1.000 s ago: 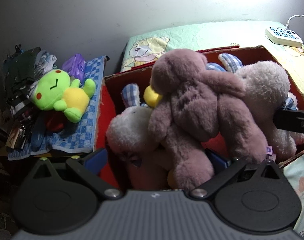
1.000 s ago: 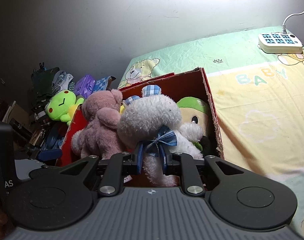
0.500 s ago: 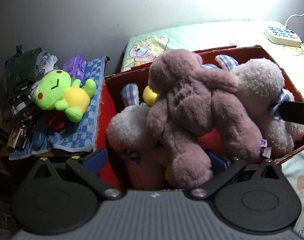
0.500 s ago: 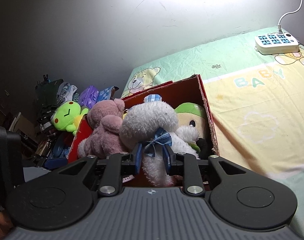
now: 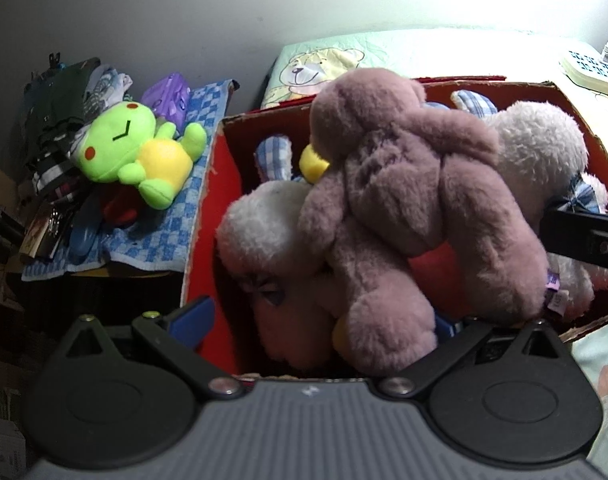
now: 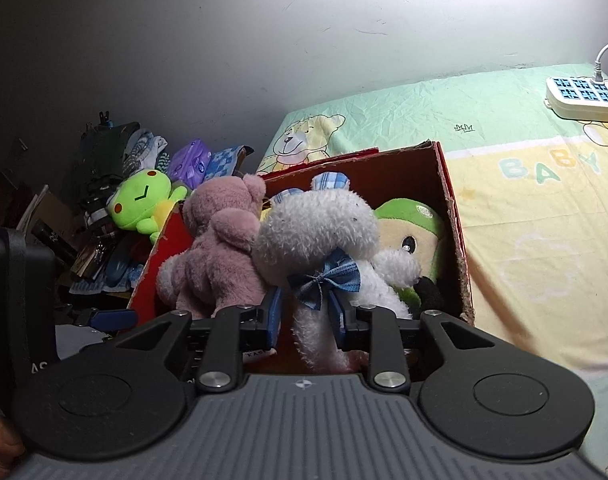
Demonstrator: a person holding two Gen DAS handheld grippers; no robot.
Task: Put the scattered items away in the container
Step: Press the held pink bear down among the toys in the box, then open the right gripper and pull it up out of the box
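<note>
A red cardboard box [image 5: 208,216] [image 6: 450,208] on the bed holds several plush toys. A mauve plush bear [image 5: 404,200] [image 6: 220,248] lies on top, in front of my left gripper [image 5: 316,320], which is wide open around its legs without gripping. My right gripper [image 6: 304,316] has its blue pads partly open either side of a white plush rabbit [image 6: 324,236] [image 5: 544,148] with a blue bow, at the box's near edge. A green-capped plush [image 6: 412,232] sits in the right corner. A green frog plush [image 5: 136,152] [image 6: 144,200] lies outside the box on a blue checked cloth.
A blue checked cloth [image 5: 144,236] covers a cluttered stand left of the box, with a purple packet [image 5: 168,96], clothes and dark items. A white power strip [image 6: 584,96] lies at the bed's far right. The bedsheet [image 6: 536,240] stretches right of the box.
My right gripper's pads have spread apart from the white rabbit's body and drawn back a little. The left gripper stays open, the bear shifted slightly in view.
</note>
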